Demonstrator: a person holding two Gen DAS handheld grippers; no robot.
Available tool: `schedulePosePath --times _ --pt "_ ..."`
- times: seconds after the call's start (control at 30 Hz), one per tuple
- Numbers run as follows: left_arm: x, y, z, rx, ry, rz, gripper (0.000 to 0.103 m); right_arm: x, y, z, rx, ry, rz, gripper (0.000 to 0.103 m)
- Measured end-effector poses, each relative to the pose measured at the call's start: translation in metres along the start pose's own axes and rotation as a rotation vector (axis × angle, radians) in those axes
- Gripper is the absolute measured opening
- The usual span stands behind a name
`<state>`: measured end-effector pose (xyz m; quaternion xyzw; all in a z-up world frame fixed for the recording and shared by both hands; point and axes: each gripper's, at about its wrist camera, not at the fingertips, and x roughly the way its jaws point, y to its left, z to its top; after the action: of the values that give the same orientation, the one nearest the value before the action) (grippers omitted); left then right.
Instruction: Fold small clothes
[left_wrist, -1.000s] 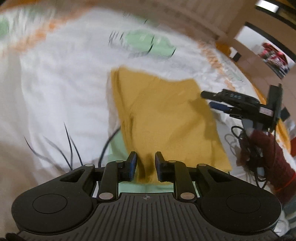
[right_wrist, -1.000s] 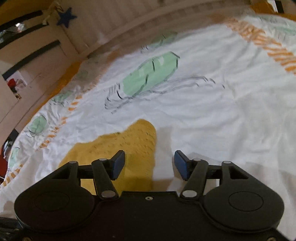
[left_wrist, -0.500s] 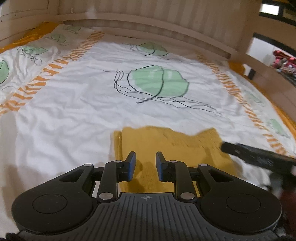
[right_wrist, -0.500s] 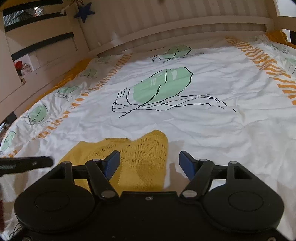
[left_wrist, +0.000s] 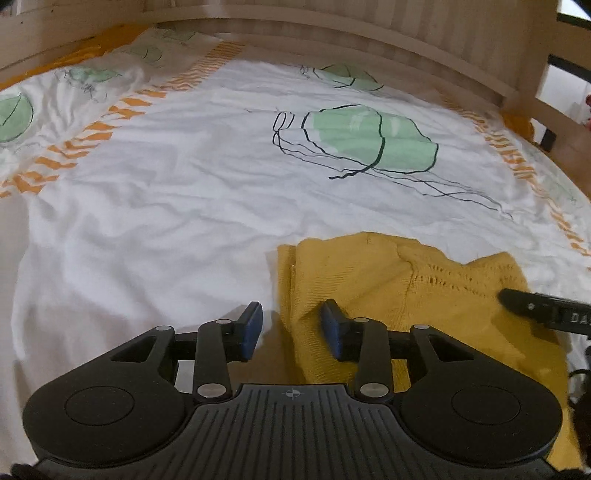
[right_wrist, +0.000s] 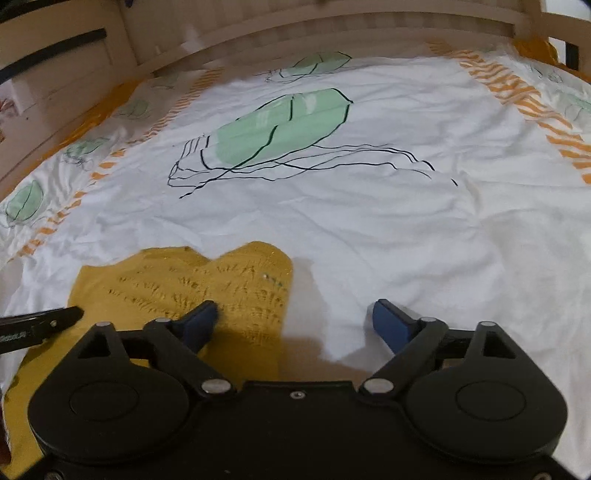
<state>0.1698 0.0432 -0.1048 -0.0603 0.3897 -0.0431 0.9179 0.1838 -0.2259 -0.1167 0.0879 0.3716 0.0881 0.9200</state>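
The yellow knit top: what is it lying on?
The yellow top lies on a white bedsheet printed with green leaves and orange stripes. What the sheet looks like directly beneath the top is covered.

Yellow knit garment (left_wrist: 388, 291), creased cotton bedsheet (left_wrist: 184, 206).

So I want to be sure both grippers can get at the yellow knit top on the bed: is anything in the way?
Nothing visible is. The left gripper and right gripper, both with jaws opening, sit right at opposite edges of the yellow knit top, which lies uncovered on the white bedsheet.
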Motion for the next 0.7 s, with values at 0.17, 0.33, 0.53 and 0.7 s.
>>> schedulePosePath --times 0.17,0.33,0.53,0.7 --pt "-0.004 0.004 0.002 -0.032 -0.001 0.005 0.042 -0.007 0.002 -0.002 -0.02 -0.016 -0.018 0.094" --pt "-0.014 0.013 -0.001 -0.101 -0.012 0.003 0.044 -0.033 0.017 0.005 -0.036 -0.112 -0.013 0.095" --pt "-0.015 0.016 -0.003 -0.11 -0.009 0.008 0.045 -0.015 0.059 0.013 -0.186 -0.058 -0.022 0.097" --pt "-0.016 0.016 -0.002 -0.096 -0.001 0.017 0.048 0.025 0.06 0.009 -0.131 0.054 -0.016 0.102"
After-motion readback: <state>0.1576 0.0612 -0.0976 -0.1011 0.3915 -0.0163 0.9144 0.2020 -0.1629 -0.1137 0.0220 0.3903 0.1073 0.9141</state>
